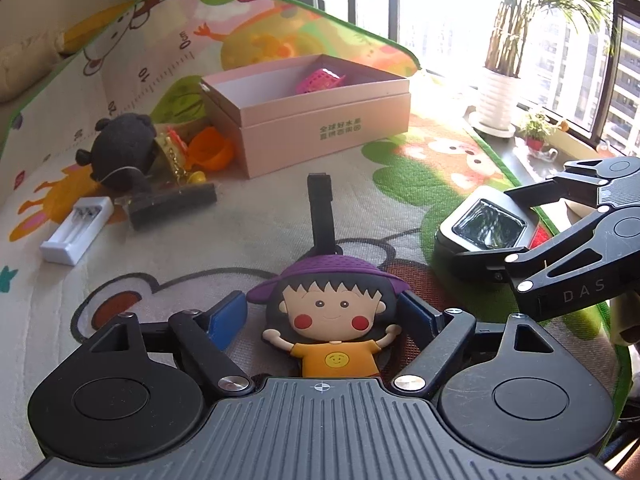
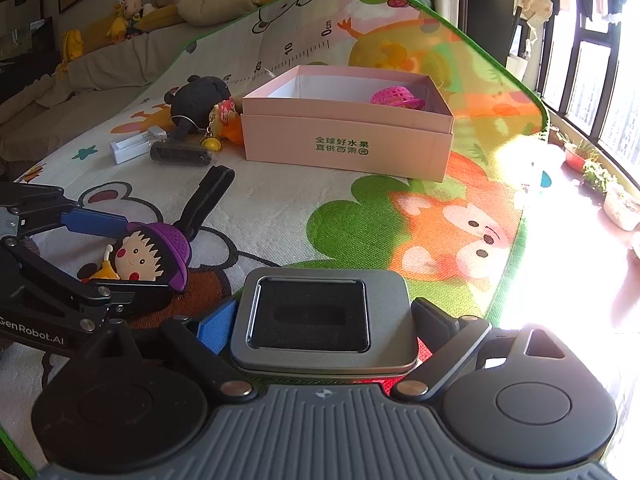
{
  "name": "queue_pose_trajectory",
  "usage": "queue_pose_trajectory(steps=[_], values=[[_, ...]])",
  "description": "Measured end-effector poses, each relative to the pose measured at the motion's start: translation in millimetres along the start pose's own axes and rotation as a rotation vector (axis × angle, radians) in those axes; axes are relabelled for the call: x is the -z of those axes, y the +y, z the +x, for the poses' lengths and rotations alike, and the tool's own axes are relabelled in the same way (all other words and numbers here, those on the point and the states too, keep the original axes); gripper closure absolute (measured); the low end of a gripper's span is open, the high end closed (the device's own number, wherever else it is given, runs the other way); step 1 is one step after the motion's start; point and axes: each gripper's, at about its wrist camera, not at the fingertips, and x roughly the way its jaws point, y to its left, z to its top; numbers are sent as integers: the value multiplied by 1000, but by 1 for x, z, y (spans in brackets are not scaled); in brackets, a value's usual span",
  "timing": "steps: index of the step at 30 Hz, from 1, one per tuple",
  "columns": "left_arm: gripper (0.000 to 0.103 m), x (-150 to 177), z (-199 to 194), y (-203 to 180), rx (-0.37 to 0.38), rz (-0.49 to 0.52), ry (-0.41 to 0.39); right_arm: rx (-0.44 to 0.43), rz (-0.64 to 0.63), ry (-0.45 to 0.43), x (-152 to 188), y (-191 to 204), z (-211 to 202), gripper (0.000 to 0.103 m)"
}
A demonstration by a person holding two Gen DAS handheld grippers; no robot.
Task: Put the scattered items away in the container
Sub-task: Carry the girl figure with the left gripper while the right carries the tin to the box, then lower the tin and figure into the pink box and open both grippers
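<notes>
- The pink box [image 2: 348, 148], open at the top, stands on the cartoon play mat [image 2: 400, 208]; a pink mesh basket [image 2: 396, 98] lies inside it, in the far right corner as the right wrist view shows it.
- Just left of the box lie a black plush toy [image 1: 120, 152], an orange toy [image 1: 212, 148] with a keychain, a black brush-like bar [image 1: 172, 202] and, farther left, a white battery charger [image 1: 76, 230].
- Nearer than the box and to its left, a cartoon girl tag [image 1: 332, 316] with a purple hat and black strap lies flat on the mat.
- The left tool [image 1: 324, 312] straddles the tag; its right pad touches the hat brim, its blue left pad stands apart, so it is open, not gripping.
- Nearer than the box and slightly right, a grey tin with a window lid [image 2: 320, 320] sits between the right tool [image 2: 324, 324] jaws; both pads appear to press its sides.
</notes>
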Motion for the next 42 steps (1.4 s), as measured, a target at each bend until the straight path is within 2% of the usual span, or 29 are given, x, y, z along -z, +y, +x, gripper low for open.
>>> queue_pose_trajectory(steps=[3,7,11,15,17,21,26,30,32,35,37,42], values=[[17,-1,-6,-2,-2,9,3,-3,-4,-10,-1,0,-6,11],[17,-9,-23,-6,-14,36,-43,-29,-9,-57,-7,-6,-23,11],[17,-32,-39,-6,-17,52,-107,-41,21,-94,-18,-19,-36,11],[16,-66,-38,-2,-30,117,-169,-51,26,-133,-30,-30,-46,11],[16,-87,-30,6,-31,107,-186,-47,19,-151,-36,-34,-48,11],[16,-128,-6,28,15,72,-204,-10,6,-183,-53,-42,-41,11],[16,-185,39,66,64,-39,-213,76,-32,-264,-98,-53,-20,11],[15,-225,77,89,135,-98,-215,99,-75,-346,-140,-54,12,11],[8,-234,92,102,152,-158,-206,96,-88,-373,-155,-52,32,10],[7,-229,96,120,134,-222,-198,77,-90,-311,-168,-50,69,6],[5,-215,86,126,102,-207,-194,60,-60,-271,-164,-51,80,6],[3,-162,51,128,-14,-138,-173,44,-57,-242,-142,-49,76,6]])
